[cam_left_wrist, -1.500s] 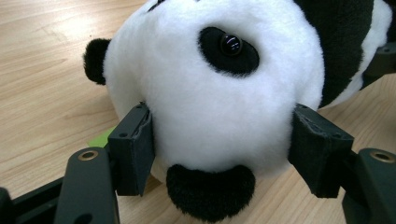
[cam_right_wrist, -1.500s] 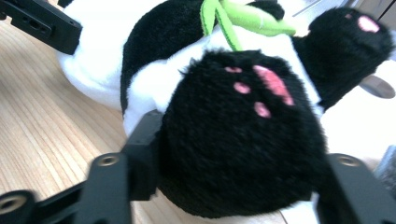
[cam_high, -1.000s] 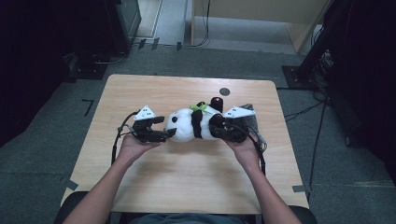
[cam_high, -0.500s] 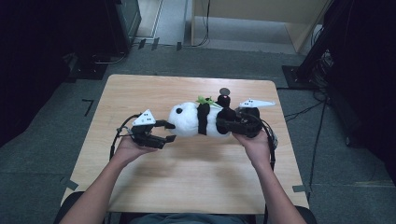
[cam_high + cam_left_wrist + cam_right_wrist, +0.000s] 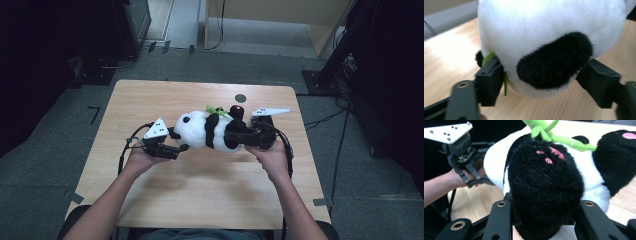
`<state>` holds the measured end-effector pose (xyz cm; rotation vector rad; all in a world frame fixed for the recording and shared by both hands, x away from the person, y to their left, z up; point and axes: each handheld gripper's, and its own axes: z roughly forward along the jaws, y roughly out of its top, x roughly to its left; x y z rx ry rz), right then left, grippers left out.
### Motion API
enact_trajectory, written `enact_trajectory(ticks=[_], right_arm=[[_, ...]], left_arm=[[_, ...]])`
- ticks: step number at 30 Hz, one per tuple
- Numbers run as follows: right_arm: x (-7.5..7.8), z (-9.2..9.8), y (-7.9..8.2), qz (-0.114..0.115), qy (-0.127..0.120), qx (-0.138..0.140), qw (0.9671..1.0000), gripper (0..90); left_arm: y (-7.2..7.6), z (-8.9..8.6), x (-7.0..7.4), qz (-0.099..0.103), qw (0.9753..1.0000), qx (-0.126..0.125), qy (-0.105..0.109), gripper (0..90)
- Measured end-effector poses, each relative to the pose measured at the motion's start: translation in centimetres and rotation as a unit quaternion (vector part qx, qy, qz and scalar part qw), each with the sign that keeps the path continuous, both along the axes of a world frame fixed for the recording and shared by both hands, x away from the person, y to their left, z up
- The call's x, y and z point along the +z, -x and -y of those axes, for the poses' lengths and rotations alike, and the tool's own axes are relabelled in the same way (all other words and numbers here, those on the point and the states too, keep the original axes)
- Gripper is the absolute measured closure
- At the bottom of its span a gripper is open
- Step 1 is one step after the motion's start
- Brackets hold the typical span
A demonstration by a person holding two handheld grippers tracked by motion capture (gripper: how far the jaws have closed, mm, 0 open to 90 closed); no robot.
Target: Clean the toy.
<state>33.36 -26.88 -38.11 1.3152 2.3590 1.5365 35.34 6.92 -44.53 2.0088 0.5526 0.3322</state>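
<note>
A plush panda (image 5: 205,131) lies on its side near the middle of the wooden bench (image 5: 200,195). The right hand-held gripper (image 5: 546,220) is clamped on one black foot. The left hand-held gripper (image 5: 541,82) has its jaws apart, straddling the panda's white head by a black ear.

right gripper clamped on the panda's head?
No, the right gripper is shut on a black foot of the panda, pink pads showing.
</note>
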Motion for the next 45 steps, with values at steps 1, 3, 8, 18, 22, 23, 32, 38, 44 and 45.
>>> enact_trajectory(ticks=[1,3,8,18,22,23,32,38,44,45], right_arm=[[-0.1,0.0,0.0,-0.002,-0.001,-0.003,1.0,63.1],[-0.3,0.1,-0.1,-0.007,-0.005,-0.006,0.9999,62.9],[-0.3,0.3,-0.2,-0.011,-0.005,-0.01,0.9999,61.4],[-1.0,0.8,-0.9,-0.005,0.012,-0.016,0.9998,46.9],[-1.4,1.2,-1.0,0.032,-0.001,-0.012,0.9994,34.9],[-1.5,1.3,-0.9,0.054,-0.002,-0.01,0.9985,32.4],[-2.3,2.9,-0.6,0.072,-0.014,0.007,0.9973,25.2],[-3.6,1.9,-0.4,0.101,0.009,0.025,0.9945,24.1],[-4.7,0.2,-0.6,0.109,0.06,0.043,0.9912,16.6],[-4.8,0.0,-0.7,0.109,0.064,0.041,0.9911,15.4]], left_arm=[[0.0,0.0,0.1,-0.002,1.0,0.001,0.002,29.4],[-0.1,-0.1,0.2,-0.007,0.9999,0.003,0.007,34.4],[-0.5,-0.2,0.3,-0.033,0.9992,0.002,0.021,47.7],[-0.3,-0.3,1.1,-0.053,0.9982,0.015,0.023,65.7],[-0.6,-0.8,1.3,-0.071,0.9965,0.01,0.041,67.3],[-0.8,-1.0,1.3,-0.084,0.9952,0.008,0.05,67.3],[-1.8,-2.8,2.4,-0.111,0.9885,0.043,0.093,67.3],[-1.8,-2.4,3.3,-0.133,0.9871,0.036,0.082,67.1],[-1.9,-1.7,3.4,-0.151,0.9844,0.03,0.085,66.9],[-1.9,-1.6,3.4,-0.157,0.9834,0.031,0.086,66.9]])
